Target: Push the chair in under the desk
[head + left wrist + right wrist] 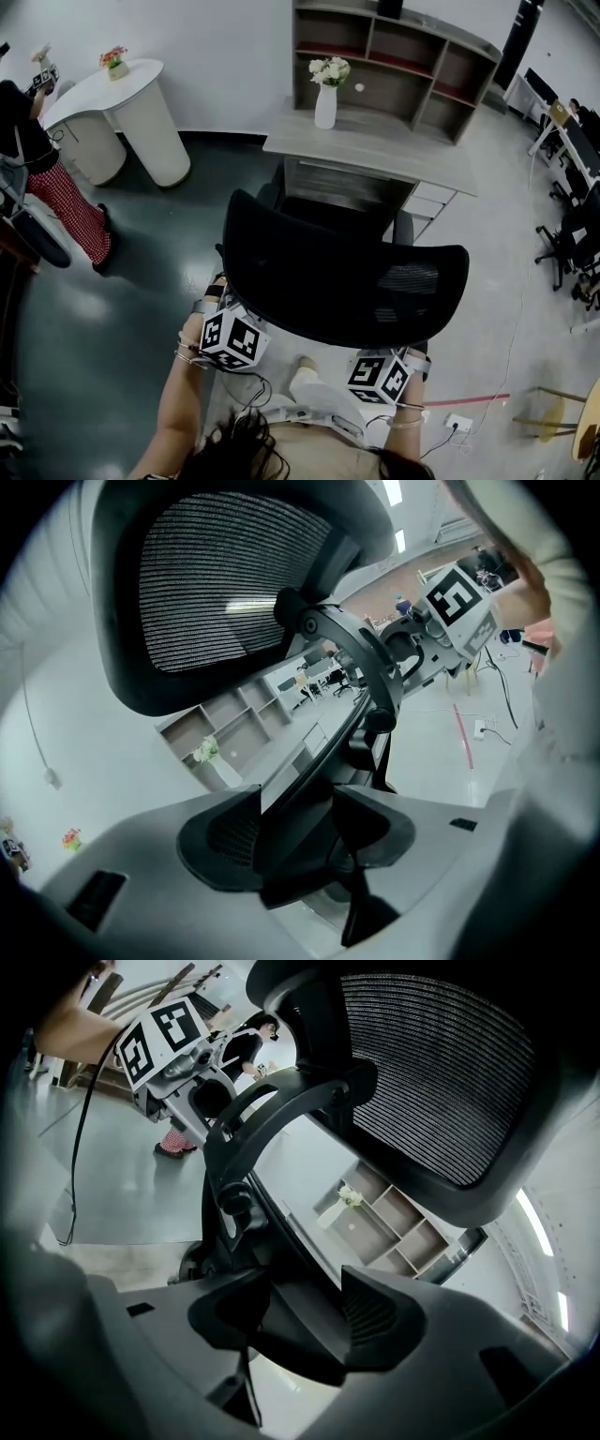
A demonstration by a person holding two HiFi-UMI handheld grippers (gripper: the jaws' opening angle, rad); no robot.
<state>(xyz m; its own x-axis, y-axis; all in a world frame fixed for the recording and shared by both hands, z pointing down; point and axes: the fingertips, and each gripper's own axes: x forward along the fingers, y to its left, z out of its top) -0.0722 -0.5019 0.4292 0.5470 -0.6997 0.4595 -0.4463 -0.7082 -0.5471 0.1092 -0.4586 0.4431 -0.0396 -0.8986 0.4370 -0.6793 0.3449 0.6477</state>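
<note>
You've got the chair (342, 272) by the bottom of its back, one gripper at each lower corner. Left gripper (300, 817): jaws clenched on the dark edge of the back frame (319, 752), bar running right between the pads. Right gripper (300, 1312): same, jaws clamped on the frame edge on its side. So the grip is done on both sides and looks symmetric. Chair sits facing the worktop (375, 155), roughly lined up with the kneehole left of the drawer unit (427, 208). Front of the seat looks to be at or just under the worktop's near edge, though the backrest hides most of the seat from above, so you can't tell how deep it is. Backrest is clearly apart from the worktop edge, so I'd call this partway: grasp and alignment done, most of the push still to go. What's left: roll it straight forward until the backrest is near the edge. Armrest (403, 227) on your right sits just beside the drawer unit, watch that side. Vase (325, 105) on the worktop is well clear
</note>
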